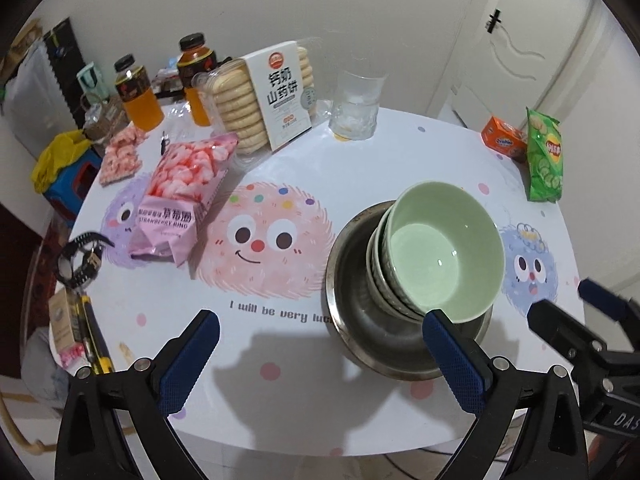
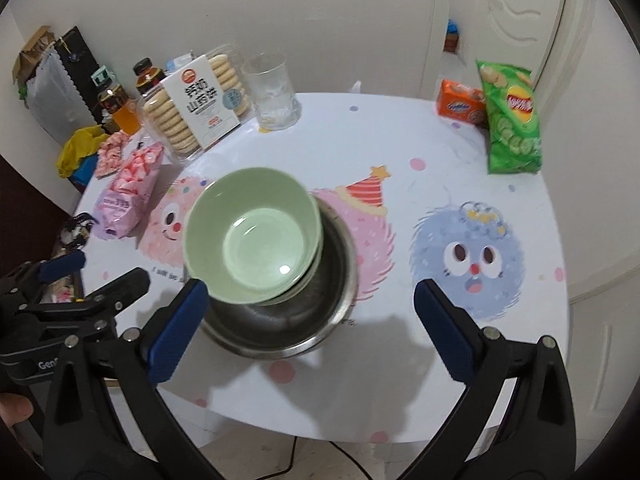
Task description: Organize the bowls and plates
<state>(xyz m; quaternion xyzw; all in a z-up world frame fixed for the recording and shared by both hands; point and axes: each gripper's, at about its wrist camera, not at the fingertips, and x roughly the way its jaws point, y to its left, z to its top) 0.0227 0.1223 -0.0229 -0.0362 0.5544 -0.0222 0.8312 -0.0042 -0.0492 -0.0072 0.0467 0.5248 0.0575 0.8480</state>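
A stack of green bowls (image 1: pixel 440 252) sits inside a steel bowl (image 1: pixel 352 300) on the round table; the stack leans a little. It also shows in the right wrist view (image 2: pixel 256 236), in the steel bowl (image 2: pixel 320 312). My left gripper (image 1: pixel 320 356) is open and empty, held above the table's near edge, its right finger (image 1: pixel 456 364) close to the steel bowl's rim. My right gripper (image 2: pixel 308 332) is open and empty, its left finger (image 2: pixel 176 332) beside the bowls. Each gripper shows at the edge of the other's view.
A pink snack bag (image 1: pixel 180 196), biscuit box (image 1: pixel 276 96), glass (image 1: pixel 356 108) and two juice bottles (image 1: pixel 136 92) stand at the table's back left. A green crisp bag (image 2: pixel 512 116) and orange box (image 2: pixel 460 102) are at the back right.
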